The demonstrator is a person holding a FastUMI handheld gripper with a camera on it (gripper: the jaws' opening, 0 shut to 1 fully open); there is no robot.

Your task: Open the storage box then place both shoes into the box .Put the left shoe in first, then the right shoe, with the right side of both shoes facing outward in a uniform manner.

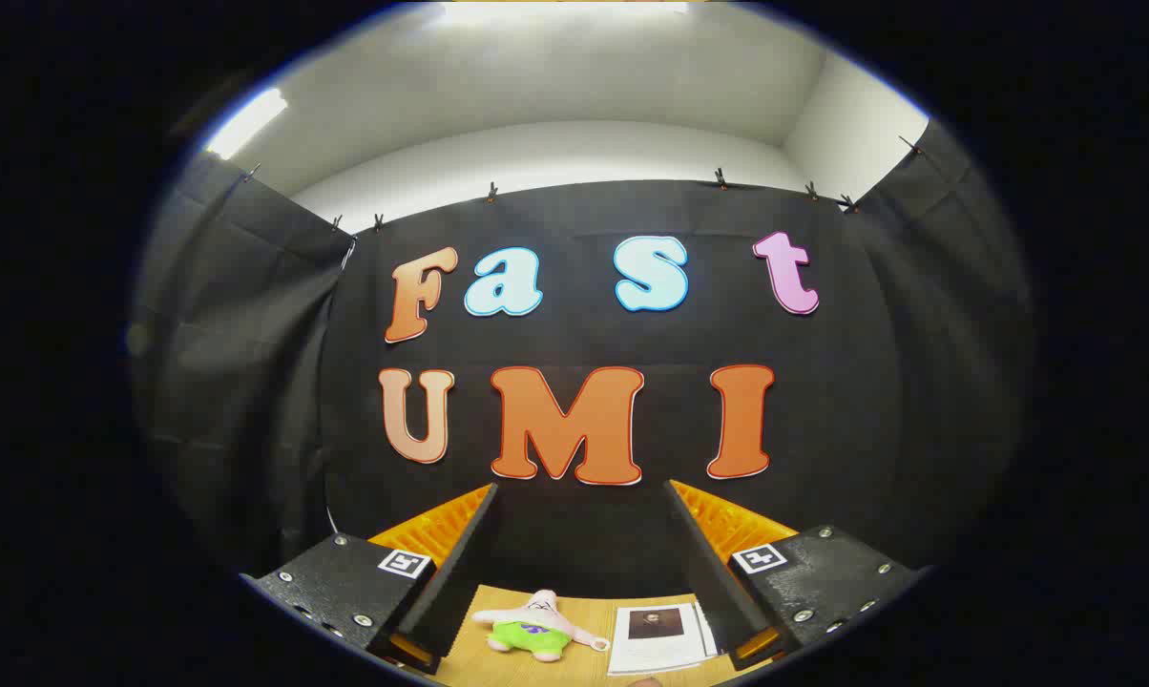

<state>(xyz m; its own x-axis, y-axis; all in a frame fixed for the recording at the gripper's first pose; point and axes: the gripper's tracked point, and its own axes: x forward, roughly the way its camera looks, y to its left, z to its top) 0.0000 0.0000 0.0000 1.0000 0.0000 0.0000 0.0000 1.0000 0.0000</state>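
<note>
Gripper point(582, 563) hanging high, fingers spread apart, holding nothing, aiming at booth wall. Pink plush toy point(534, 625), printed sheet point(658, 637) lying on wooden table point(589, 668) below fingers. Where storage box, shoes are, cannot tell.

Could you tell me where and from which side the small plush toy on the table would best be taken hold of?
Probably across the plush toy's green midsection, coming down from above. It lies flat on the wooden table with pink limbs spread out sideways, so the body is the fullest, most central part. The hand-held gripper is open, raised above the table, fingers wide apart. A printed sheet lies beside the toy.
</note>
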